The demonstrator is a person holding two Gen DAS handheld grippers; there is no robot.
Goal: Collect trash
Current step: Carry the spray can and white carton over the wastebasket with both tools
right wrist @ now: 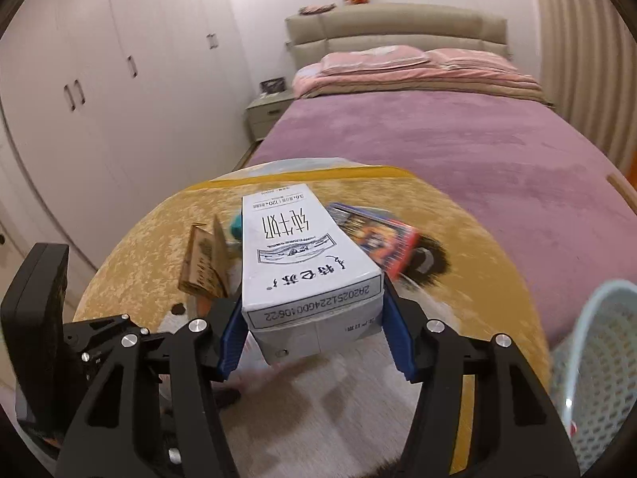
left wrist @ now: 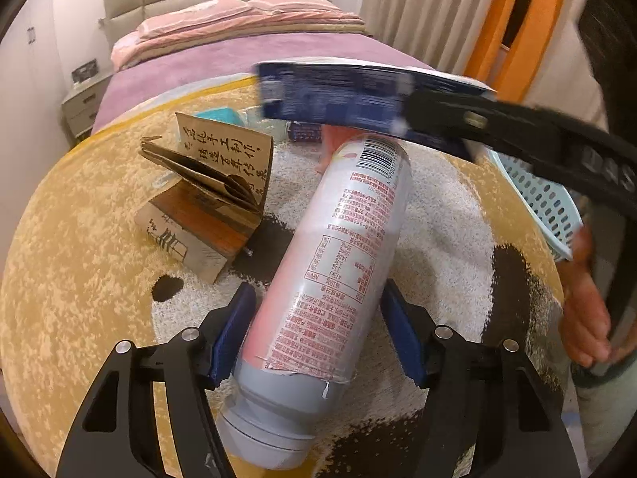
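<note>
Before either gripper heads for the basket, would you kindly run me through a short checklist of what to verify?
1. Right gripper holds the milk carton between both pads: ok.
2. Milk carton clear of the rug: ok, it is lifted.
3. Left gripper closed on the bottle: cannot tell; the pads flank it, but contact is unclear.
4. Bottle lifted: cannot tell.
5. Basket within view of the right gripper: ok, at the lower right.
6. Rug cleared: not ok, the brown paper bag remains.
</note>
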